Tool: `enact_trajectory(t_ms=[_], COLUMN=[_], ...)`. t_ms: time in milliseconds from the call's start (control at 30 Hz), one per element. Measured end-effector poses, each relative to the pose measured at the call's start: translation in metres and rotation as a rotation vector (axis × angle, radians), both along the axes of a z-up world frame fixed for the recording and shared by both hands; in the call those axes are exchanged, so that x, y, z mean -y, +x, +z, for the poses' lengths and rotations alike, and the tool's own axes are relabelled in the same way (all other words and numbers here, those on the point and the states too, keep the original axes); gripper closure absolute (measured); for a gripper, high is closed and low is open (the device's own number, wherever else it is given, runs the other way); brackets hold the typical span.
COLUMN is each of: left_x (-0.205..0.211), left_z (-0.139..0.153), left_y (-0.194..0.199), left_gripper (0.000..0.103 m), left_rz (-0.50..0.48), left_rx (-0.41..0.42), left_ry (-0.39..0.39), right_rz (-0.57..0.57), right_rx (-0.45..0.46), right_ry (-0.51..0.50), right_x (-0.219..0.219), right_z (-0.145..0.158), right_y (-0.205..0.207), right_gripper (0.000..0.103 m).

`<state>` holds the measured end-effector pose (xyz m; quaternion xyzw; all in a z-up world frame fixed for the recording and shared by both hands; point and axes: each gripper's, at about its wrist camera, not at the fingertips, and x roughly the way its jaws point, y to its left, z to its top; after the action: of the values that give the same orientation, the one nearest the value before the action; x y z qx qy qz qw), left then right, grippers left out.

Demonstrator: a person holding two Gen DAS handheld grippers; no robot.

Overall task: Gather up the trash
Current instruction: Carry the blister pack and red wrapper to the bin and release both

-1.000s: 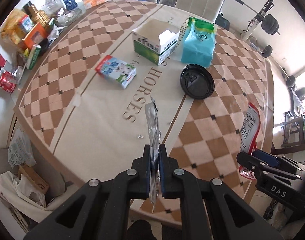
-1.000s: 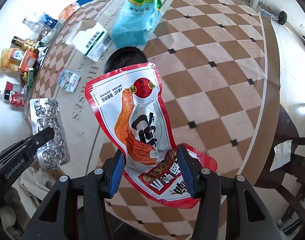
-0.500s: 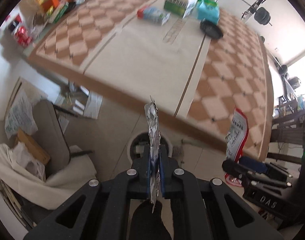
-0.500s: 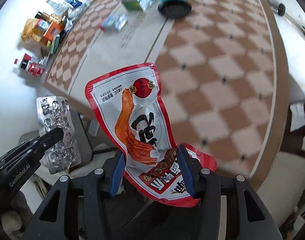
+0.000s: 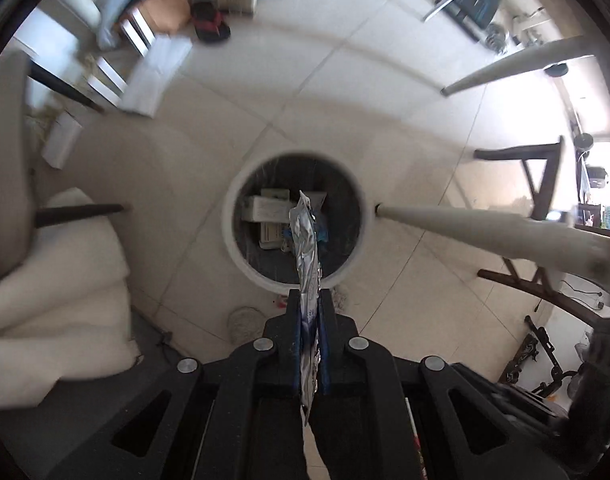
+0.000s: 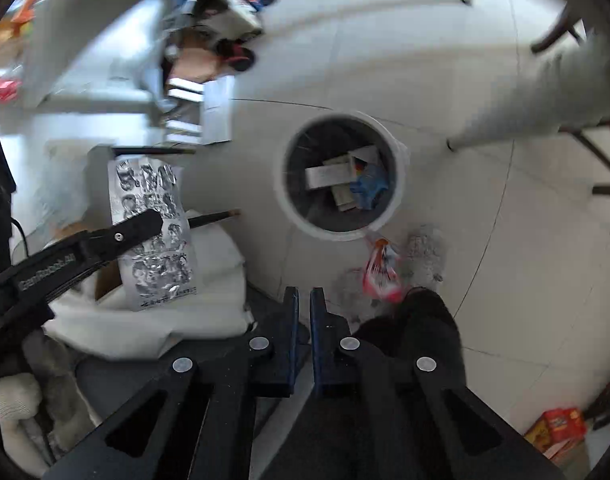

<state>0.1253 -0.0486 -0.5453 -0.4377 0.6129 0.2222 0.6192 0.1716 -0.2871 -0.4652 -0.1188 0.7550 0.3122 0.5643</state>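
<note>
The left gripper (image 5: 308, 300) jaws are clamped on the foil blister pack (image 5: 306, 240), held edge-on, its long axis pointing forward over the trash bin (image 5: 229, 236). The right gripper (image 6: 301, 300) jaws stand nearly together, holding nothing. The red snack wrapper (image 6: 379, 270) appears blurred beside the bin's rim.

Pale tiled floor (image 5: 385, 92) underfoot, thin dark joints running across it. A round white trash bin (image 6: 399, 196) stands on the tiles, with cartons, paper and a scrap of blue wrapper inside. Just beside its rim, a red-and-white snack wrapper (image 6: 379, 270) lies on the floor, blurred, next to a grey fuzzy slipper (image 6: 423, 254). Farther back, a pair of black-and-red sandals (image 5: 211, 24) and flat white boxes (image 5: 157, 70) sit on the tiles. A cream table leg (image 5: 485, 228) comes down beside the bin.
</note>
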Motion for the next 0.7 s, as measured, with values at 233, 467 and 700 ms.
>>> enact_trajectory(t_ms=[233,467,700], left_x=[-0.011,-0.007,-0.009], left_z=[-0.132,-0.157,-0.151], left_y=[0.026,0.035,0.020], left_gripper=[0.095,0.000,0.000], left_rz=[0.029,-0.054,-0.093], left_rx=[-0.029,-0.104,-0.168], left_ry=[-0.134,-0.026,0.085], right_rz=[0.009,0.089,0.118], right_rx=[0.058,0.157,0.227], right_ry=[-0.093,-0.222,-0.269], right_x=[-0.021,-0.050,-0.058], right_z=[-0.148,-0.217,-0.233], right_y=[0.031,0.052,0.057], right_gripper=[0.097,0.025,0.002])
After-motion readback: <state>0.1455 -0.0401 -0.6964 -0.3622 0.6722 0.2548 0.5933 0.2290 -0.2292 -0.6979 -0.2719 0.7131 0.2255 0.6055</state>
